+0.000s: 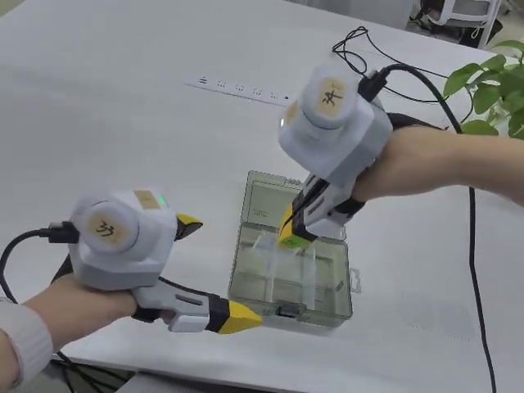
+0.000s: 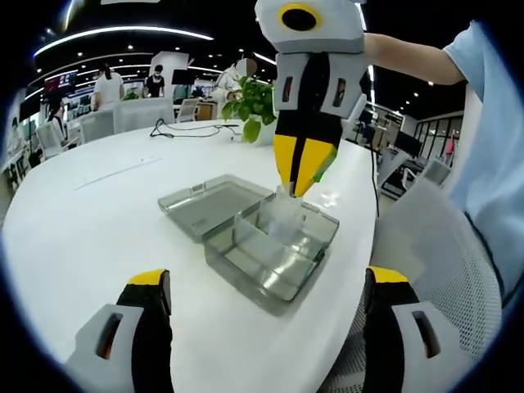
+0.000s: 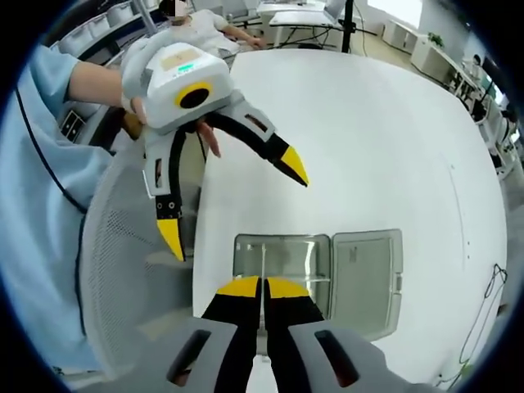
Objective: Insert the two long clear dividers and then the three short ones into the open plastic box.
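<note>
The open plastic box [image 1: 336,304] lies near the table's front edge, its lid [image 1: 266,195] folded back flat. Clear dividers [image 1: 309,274] stand upright inside it. My right gripper [image 1: 292,238] points down into the box's far side, shut on a clear divider [image 2: 286,218] that reaches into the tray. From the right gripper view, that divider [image 3: 264,264] is a thin edge-on line above the shut tips [image 3: 263,285], over the box [image 3: 286,246]. My left gripper [image 1: 215,270] hovers open just left of the box [image 2: 246,262], nothing between its jaws.
A white power strip [image 1: 237,88] and black cables [image 1: 360,45] lie at the back of the table [image 1: 106,106]. A green plant [image 1: 495,86] stands at the right. The table's front edge runs right below the box. A mesh chair [image 2: 434,246] is beside it.
</note>
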Demonstrator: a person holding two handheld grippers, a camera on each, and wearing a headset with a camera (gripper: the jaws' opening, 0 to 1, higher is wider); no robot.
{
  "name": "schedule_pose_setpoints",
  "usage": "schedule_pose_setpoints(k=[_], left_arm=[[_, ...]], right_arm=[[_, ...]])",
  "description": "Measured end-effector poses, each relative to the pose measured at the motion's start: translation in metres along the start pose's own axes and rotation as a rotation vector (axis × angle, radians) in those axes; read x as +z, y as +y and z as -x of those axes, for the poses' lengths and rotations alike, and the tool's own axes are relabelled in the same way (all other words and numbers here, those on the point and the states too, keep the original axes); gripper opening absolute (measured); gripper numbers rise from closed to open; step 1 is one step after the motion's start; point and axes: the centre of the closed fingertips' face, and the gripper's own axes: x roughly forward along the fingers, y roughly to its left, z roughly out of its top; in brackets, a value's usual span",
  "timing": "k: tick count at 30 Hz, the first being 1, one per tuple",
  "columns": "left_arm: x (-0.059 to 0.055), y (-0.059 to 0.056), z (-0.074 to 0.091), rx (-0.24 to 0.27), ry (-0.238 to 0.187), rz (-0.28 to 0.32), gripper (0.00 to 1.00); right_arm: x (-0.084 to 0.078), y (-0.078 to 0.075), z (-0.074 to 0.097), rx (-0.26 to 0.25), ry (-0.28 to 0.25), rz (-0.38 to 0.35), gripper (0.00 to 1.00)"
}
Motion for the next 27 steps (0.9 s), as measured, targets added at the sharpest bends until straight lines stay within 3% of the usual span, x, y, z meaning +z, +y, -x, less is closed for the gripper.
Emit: schedule_pose_setpoints(k=[11,27], left_arm=[[-0.011,0.002,0.003,0.008,0.023,0.017,1.0],[-0.019,0.0,0.004,0.006,0.023,0.053,0.97]], right_arm=[[0.002,-0.013,-0.01,-0.025,-0.004,-0.011,0.02],[0.0,-0.015,-0.022,-0.01,0.006,-0.005,0.02]])
